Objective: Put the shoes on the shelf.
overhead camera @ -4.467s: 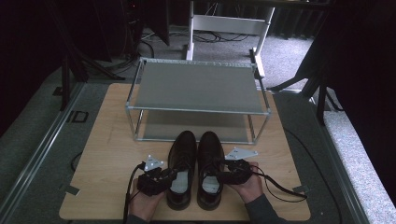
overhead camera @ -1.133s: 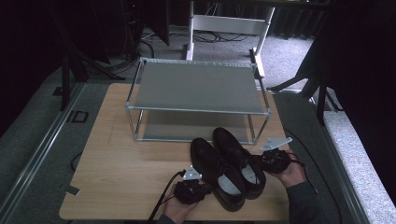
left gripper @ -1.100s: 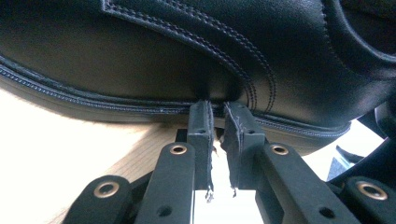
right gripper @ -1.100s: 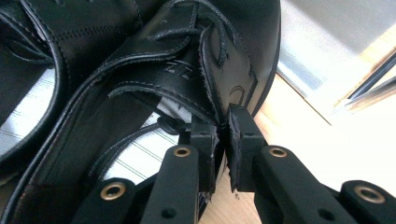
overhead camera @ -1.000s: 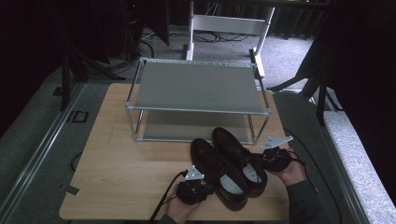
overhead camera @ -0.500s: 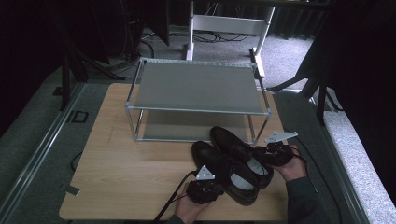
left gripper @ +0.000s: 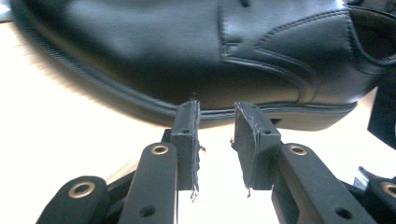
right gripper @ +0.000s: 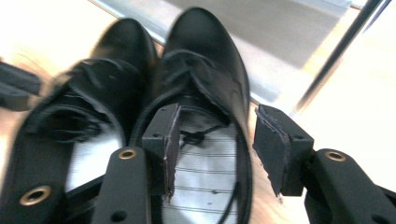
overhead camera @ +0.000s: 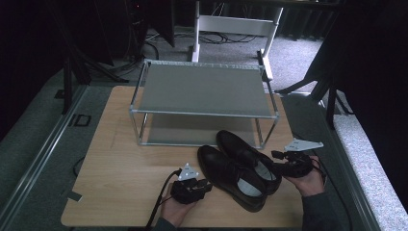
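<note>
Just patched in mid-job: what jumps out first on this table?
A pair of black shoes sits side by side at the near right of the wooden table, toes angled toward the metal two-shelf rack behind. The left gripper and right gripper flank them, both open; the right one straddles its shoe's side wall.

Two-tier rack [overhead camera: 204,89] at the far middle of the bench [overhead camera: 120,163]. Pair of shoes [overhead camera: 240,168] side by side in front of the rack's right end, toes angled toward it. Left tool [overhead camera: 204,185] just left of the shoes; right tool [overhead camera: 279,156] at their right, one jaw inside the right shoe [right gripper: 205,116].
</note>
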The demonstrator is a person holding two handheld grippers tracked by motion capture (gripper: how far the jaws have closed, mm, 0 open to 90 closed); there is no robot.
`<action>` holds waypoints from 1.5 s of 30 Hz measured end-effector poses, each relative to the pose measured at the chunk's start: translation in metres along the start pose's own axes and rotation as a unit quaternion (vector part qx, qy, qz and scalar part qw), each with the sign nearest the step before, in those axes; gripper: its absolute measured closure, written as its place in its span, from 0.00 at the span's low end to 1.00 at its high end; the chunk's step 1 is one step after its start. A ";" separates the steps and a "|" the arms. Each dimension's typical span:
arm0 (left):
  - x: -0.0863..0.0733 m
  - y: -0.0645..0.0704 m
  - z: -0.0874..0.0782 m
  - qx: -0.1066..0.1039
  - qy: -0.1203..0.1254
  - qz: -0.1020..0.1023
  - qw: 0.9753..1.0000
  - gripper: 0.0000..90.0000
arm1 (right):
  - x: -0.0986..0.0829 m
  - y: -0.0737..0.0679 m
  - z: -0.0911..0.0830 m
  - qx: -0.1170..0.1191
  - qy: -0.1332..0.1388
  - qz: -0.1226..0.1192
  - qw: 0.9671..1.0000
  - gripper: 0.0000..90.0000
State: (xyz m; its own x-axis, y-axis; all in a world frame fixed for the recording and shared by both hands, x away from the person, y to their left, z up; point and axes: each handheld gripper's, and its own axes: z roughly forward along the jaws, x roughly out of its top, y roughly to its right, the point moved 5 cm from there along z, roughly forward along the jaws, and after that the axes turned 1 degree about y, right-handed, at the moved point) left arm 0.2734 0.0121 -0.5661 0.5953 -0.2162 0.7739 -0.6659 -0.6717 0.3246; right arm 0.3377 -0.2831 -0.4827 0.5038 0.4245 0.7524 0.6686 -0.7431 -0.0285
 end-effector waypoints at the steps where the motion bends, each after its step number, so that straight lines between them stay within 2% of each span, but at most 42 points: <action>1: -0.001 -0.002 -0.002 0.003 0.001 -0.001 1.000 0.78 | 0.001 -0.003 -0.003 0.007 0.003 0.002 1.000 0.55; 5: -0.003 -0.008 -0.008 0.014 0.001 -0.002 1.000 0.77 | 0.000 -0.013 -0.009 0.014 -0.001 0.000 1.000 0.53; 9: -0.006 -0.017 -0.016 0.028 0.004 -0.013 1.000 0.76 | -0.007 -0.030 -0.017 0.024 -0.018 -0.013 0.999 0.52; 16: -0.009 -0.023 -0.027 0.040 0.007 -0.014 0.999 0.75 | -0.022 -0.045 -0.017 0.028 -0.043 -0.014 0.999 0.49; 23: -0.011 -0.024 -0.029 0.043 0.003 -0.008 0.999 0.74 | -0.033 -0.048 -0.014 0.028 -0.061 -0.006 0.998 0.48; 30: -0.012 -0.022 -0.025 0.040 -0.001 -0.008 0.999 0.73 | -0.034 -0.049 -0.008 0.031 -0.072 -0.004 0.997 0.49; 34: -0.013 -0.021 -0.024 0.040 -0.004 -0.008 0.999 0.73 | -0.033 -0.051 0.001 0.016 -0.095 -0.016 0.995 0.53; 40: -0.013 -0.022 -0.024 0.041 -0.003 -0.010 0.999 0.73 | -0.031 -0.050 0.010 0.014 -0.114 -0.005 0.993 0.59; 45: -0.014 -0.022 -0.024 0.040 -0.006 -0.010 0.999 0.73 | -0.031 -0.050 0.016 0.014 -0.136 0.005 0.991 0.64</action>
State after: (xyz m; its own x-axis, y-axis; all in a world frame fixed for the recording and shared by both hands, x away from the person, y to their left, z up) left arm 0.2687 0.0465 -0.5715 0.6135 -0.2097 0.7613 -0.6156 -0.7308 0.2948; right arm 0.2977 -0.2507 -0.5150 0.6366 0.5433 0.5473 0.6759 -0.7348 -0.0569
